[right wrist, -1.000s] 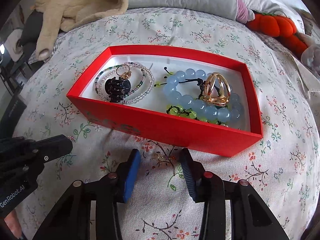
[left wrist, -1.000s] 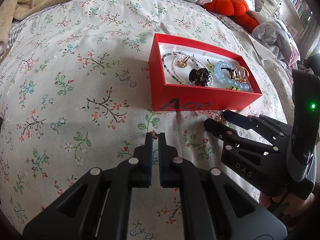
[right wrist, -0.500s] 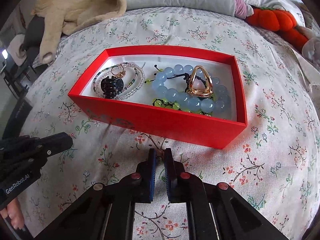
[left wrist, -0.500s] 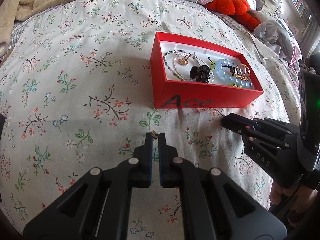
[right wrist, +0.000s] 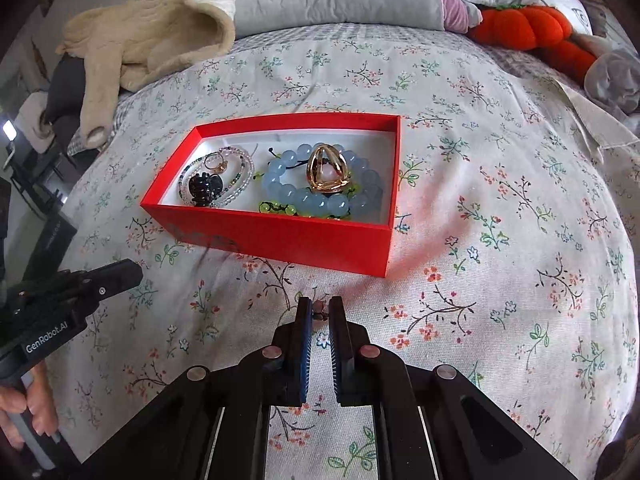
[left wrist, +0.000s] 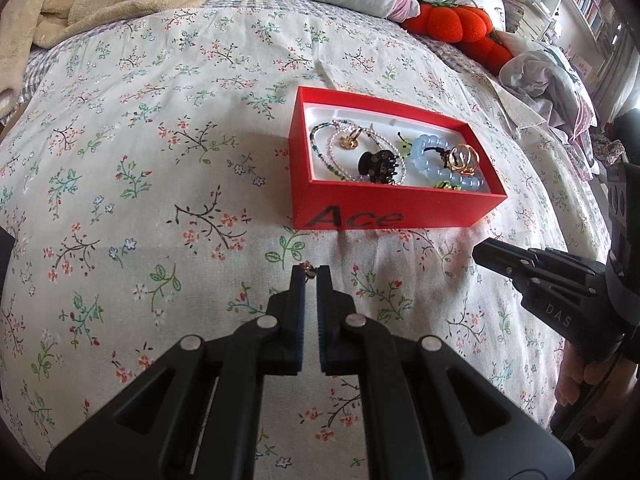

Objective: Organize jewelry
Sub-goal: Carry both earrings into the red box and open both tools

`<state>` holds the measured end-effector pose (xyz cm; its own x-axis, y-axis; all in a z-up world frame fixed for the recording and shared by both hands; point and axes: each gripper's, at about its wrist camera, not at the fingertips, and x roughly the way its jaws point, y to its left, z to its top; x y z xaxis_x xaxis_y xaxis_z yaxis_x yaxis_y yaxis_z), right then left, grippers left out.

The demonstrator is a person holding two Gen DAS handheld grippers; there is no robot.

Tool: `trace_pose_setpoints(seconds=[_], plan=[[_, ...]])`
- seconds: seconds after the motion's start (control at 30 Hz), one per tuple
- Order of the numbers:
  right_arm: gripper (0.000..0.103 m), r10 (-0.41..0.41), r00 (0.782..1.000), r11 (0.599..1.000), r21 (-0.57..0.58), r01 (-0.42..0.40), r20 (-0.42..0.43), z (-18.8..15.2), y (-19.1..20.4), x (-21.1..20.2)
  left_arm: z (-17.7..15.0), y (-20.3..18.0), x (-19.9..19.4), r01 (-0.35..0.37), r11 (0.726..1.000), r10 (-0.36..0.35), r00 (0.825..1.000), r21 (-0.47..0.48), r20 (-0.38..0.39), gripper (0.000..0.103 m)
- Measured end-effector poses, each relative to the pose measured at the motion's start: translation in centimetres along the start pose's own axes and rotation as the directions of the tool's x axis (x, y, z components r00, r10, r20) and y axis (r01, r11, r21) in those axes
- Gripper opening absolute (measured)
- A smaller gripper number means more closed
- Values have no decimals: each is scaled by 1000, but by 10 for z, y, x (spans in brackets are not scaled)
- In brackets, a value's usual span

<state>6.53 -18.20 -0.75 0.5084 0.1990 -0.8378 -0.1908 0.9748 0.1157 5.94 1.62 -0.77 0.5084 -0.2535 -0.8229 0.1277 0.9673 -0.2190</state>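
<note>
Left tool [left wrist: 310,276] pinching tiny gold trinket [left wrist: 308,275], right tool [right wrist: 320,312] nipping small indistinct piece [right wrist: 319,310], both half-hidden

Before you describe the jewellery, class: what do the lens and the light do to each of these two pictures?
Left wrist view: fisheye bulges the floral bedspread, dark corners frame it, and the red box stays sharp; the window side at top right glares. Right wrist view: the same curving, the box casts a reddish glow on the cloth at its right, and the tiny piece between the right gripper tips is too small to make out.
</note>
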Motion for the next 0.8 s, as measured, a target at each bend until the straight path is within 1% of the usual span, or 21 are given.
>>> trace_pose_setpoints(seconds=[0.13,0.47,0.63,0.8], plan=[[8,11,1000,1000,25,-11,5,1,-8,-11,4,-4,-7,13,1000,-13,1000,-8,21,6],[8,48,996,996,67,-53,77,14,-20,-36,23,-22,-22,71,997,-69,993,-16,95,6],[8,51,993,995,74,-59,102,22,-24,-40,31,-41,-18,98,995,-100,988,27,116,6],[8,54,993,995,77,-63,107,25,-28,-39,38,-63,-6,109,989,-121,985,99,125,6]])
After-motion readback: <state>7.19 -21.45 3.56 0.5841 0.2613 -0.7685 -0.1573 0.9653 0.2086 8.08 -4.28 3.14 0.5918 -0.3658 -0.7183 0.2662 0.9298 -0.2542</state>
